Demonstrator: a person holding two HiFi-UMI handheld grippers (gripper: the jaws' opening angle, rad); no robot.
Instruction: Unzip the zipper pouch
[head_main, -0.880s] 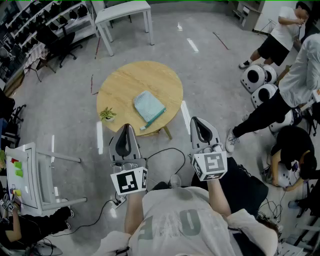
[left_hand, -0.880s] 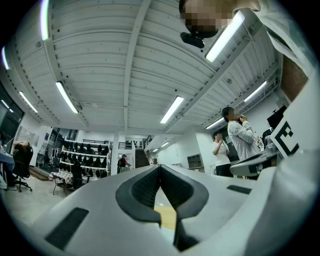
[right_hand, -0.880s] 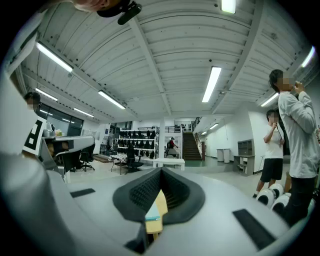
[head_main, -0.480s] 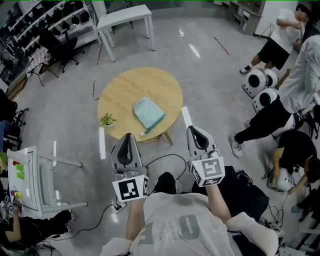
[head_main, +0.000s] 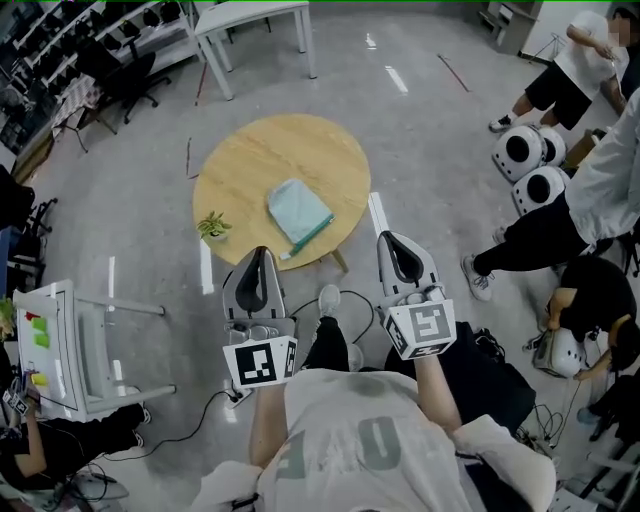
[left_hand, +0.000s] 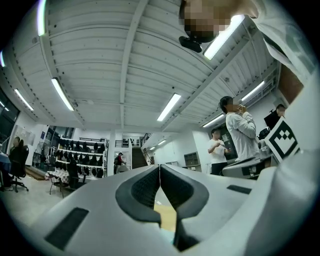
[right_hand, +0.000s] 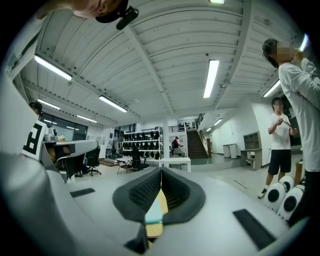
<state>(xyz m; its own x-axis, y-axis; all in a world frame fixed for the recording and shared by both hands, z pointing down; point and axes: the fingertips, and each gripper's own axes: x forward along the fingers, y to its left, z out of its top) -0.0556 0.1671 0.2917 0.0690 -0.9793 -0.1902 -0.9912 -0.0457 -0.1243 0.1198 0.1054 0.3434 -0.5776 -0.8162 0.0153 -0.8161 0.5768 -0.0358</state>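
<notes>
A pale teal zipper pouch (head_main: 299, 214) lies flat on a round wooden table (head_main: 245, 170), its darker zipper edge toward the near right rim. In the head view my left gripper (head_main: 255, 259) and right gripper (head_main: 394, 245) are held side by side short of the table, over the floor, apart from the pouch. Both are shut with nothing between the jaws. In the left gripper view the left gripper (left_hand: 159, 170) shows closed pads. In the right gripper view the right gripper (right_hand: 161, 175) is also closed, with a sliver of the pouch (right_hand: 153, 214) and table seen below the pads.
A small potted plant (head_main: 213, 227) stands at the table's left rim. A black cable (head_main: 345, 298) runs over the floor near my feet. People stand and crouch at right beside white round robots (head_main: 525, 150). A white table (head_main: 255, 15) is behind, a white rack (head_main: 75, 350) at left.
The view has shifted a little as the person steps; a foot now shows between the grippers. Both grippers stay shut and side by side, short of the table.
</notes>
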